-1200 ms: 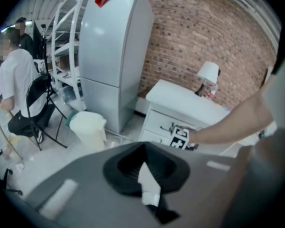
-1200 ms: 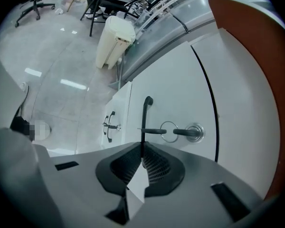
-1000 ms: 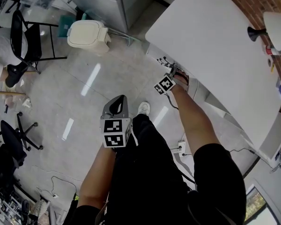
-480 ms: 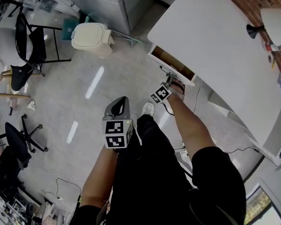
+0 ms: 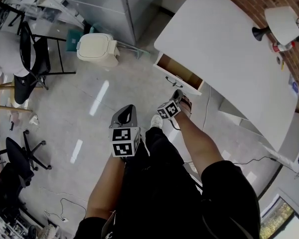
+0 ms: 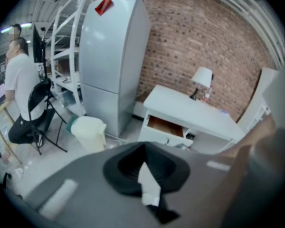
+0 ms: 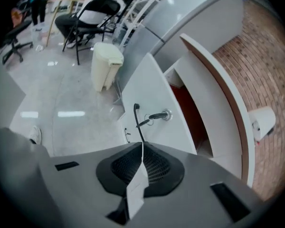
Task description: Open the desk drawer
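Note:
The white desk [image 5: 229, 49] has its drawer [image 5: 179, 69] pulled partly out, and the brown inside shows. In the left gripper view the drawer [image 6: 165, 126] is also seen open. My right gripper [image 5: 178, 93] is at the drawer's white front. Its jaws are shut on the thin black drawer handle [image 7: 137, 120], which runs down into the right gripper [image 7: 141, 145]. A key [image 7: 156, 115] sticks out of the lock beside the handle. My left gripper [image 5: 125, 109] hangs over the floor in front of my legs, away from the desk. The left gripper [image 6: 143, 146] has its jaws together with nothing between them.
A cream lidded bin [image 5: 95, 49] stands on the floor left of the desk, beside a tall grey fridge [image 5: 114, 4]. A black folding chair [image 5: 32, 49] and an office chair [image 5: 17, 153] are at the left. A lamp [image 5: 281, 24] sits on the desk's far end.
The drawer has slid out of the desk. My right gripper has come back towards me with the handle in it and has rolled. The left gripper has hardly moved.

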